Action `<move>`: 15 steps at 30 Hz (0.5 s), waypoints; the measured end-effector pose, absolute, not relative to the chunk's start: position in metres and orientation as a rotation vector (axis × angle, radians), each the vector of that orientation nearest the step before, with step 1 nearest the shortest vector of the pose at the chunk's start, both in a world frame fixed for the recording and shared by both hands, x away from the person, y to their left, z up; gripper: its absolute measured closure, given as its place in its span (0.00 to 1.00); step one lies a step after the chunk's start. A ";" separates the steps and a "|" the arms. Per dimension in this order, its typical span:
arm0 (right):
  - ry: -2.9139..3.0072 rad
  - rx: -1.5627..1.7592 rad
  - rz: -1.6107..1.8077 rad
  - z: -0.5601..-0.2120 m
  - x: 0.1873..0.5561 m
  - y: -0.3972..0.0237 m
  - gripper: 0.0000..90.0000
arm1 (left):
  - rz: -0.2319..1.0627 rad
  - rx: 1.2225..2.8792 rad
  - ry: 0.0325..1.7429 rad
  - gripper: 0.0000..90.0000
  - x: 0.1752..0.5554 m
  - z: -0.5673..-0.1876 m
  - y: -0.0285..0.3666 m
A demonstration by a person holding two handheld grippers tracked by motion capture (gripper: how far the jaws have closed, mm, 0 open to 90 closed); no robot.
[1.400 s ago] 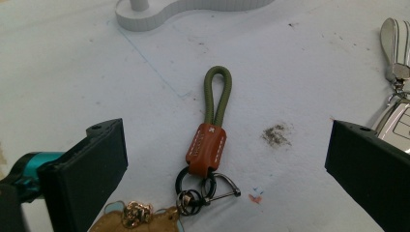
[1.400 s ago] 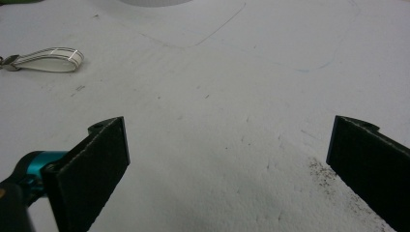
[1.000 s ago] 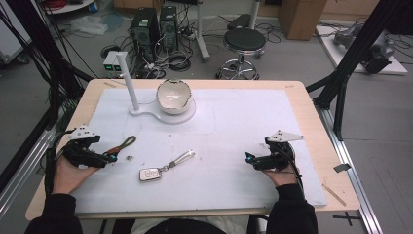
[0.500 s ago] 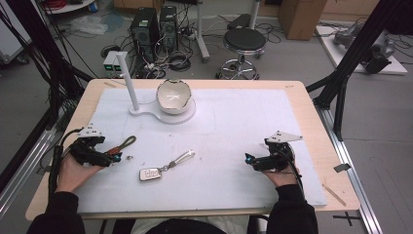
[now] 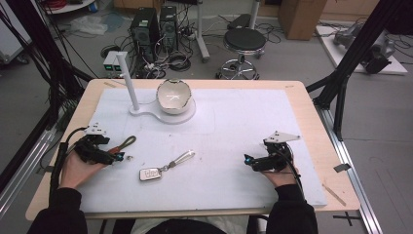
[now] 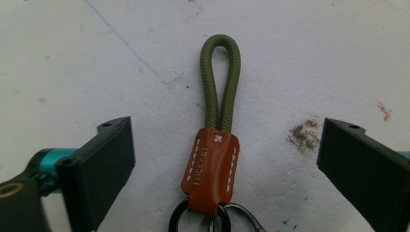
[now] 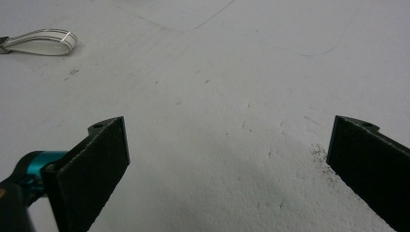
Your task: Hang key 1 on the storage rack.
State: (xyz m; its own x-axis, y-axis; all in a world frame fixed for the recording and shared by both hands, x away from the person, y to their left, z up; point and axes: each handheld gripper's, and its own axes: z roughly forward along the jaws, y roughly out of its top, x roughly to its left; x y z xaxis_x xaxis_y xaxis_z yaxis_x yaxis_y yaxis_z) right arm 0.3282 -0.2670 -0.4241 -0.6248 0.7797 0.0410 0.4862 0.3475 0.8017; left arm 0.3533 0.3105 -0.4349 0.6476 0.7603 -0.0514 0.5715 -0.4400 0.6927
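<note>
My left jaws (image 6: 222,159) stand wide and have just been closing a little, with the key strap (image 6: 215,145) lying between them on the white surface (image 5: 234,126), near its left edge; the pads do not touch it yet. My right jaws (image 7: 227,164) are open over bare surface, holding nothing. If I close too high, I think the pads would catch only the thin green cord loop (image 6: 221,82), which is round and springy and could roll out. Too low, and I would meet the metal rings (image 6: 212,220), hard and smooth, likely to slip or swing. The brown leather tab (image 6: 211,169) is flat, stitched in white and slightly padded, the surest part to squeeze. The surface looks soft and matte, so a jaw pressed down might drag on it. The car key (image 5: 150,174) with its pale strap lies well apart.
</note>
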 end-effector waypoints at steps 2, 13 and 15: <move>2.269 1.118 1.160 -0.424 0.328 -0.267 0.01 | 0.344 2.191 1.026 0.11 0.354 -0.436 0.310; 2.252 1.129 1.159 -0.424 0.328 -0.269 0.00 | 0.329 2.223 1.003 0.34 0.353 -0.435 0.309; 2.251 1.127 1.158 -0.423 0.328 -0.269 0.00 | 0.349 2.226 1.004 0.41 0.352 -0.434 0.308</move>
State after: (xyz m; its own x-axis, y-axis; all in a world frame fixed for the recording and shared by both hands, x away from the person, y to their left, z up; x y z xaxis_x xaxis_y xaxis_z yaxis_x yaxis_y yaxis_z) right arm 0.3280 -0.2690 -0.4235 -0.6123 0.7899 0.0341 0.4869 0.3427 0.8034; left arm 0.3515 0.3080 -0.4344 0.6694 0.7424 -0.0271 0.5657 -0.4858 0.6663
